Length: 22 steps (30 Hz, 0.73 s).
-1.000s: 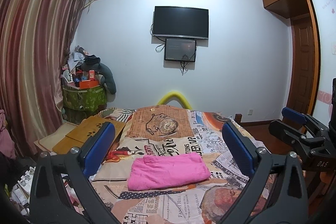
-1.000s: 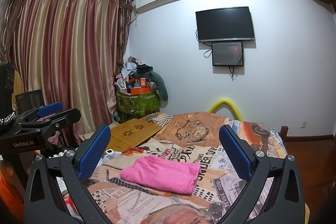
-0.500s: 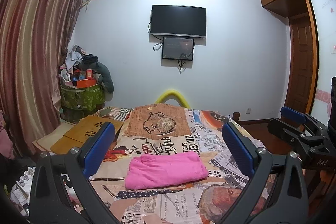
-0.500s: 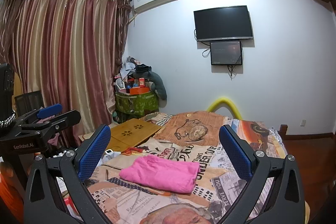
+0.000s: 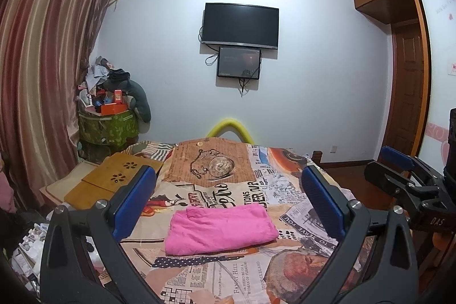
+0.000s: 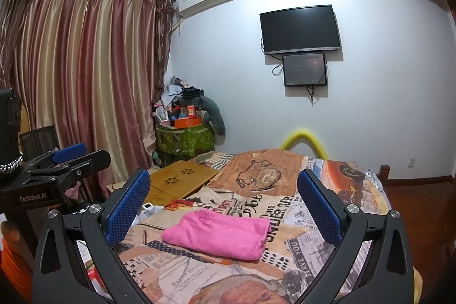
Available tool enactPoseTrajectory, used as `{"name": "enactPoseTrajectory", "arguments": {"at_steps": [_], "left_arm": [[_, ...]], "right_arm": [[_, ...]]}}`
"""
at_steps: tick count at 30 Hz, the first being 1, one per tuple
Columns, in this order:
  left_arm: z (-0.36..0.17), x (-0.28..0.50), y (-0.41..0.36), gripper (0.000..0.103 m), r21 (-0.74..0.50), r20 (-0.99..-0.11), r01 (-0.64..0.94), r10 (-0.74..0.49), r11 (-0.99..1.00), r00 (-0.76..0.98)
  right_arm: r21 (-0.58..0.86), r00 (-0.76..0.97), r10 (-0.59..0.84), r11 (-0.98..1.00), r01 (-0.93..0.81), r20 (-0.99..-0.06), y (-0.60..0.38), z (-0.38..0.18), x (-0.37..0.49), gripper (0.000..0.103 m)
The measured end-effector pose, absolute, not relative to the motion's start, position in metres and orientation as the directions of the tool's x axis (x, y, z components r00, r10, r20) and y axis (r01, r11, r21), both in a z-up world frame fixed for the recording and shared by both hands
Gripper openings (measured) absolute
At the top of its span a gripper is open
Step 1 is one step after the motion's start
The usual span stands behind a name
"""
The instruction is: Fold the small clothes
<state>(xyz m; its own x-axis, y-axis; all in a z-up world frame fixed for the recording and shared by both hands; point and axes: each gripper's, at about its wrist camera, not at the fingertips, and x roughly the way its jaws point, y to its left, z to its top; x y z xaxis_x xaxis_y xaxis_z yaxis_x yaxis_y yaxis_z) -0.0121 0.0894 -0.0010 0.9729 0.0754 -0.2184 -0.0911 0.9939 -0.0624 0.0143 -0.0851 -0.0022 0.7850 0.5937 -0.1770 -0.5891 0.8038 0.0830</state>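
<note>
My left fingers [image 5: 228, 204] are spread wide and hold nothing; my right fingers [image 6: 223, 207] are spread just as wide and are empty too. The folded bright pink cloth garment [image 5: 219, 230] lies flat on the bed with the newspaper-print cover [image 5: 245, 190], ahead of and below both pairs, framed in the gap between the blue pads, touching neither. From the right pair it sits slightly left of centre [image 6: 219, 232]. Bare bedcover surrounds the garment on every side, widest beyond it toward the bed's far end. Past my left pair's left finger, a light wooden lap tray with flower-shaped cut-outs [image 5: 114, 178] rests at the bed's edge, apart from the garment. Farther off stand a green fabric bin heaped with clutter [image 5: 108, 127], striped curtains [image 5: 42, 61] and a black wall-mounted television [image 5: 240, 25].
</note>
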Motion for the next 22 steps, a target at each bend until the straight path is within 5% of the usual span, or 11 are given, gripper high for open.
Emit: {"name": "enactPoseTrajectory", "arguments": {"at_steps": [22], "left_arm": [[-0.0054,-0.0086,0.0846,0.103,-0.058,-0.237,-0.054,0.039,0.997,0.971]], "right_arm": [[0.089,0.785,0.588,0.808,-0.583,-0.193,-0.0818,-0.0027,0.0176,0.102]]}}
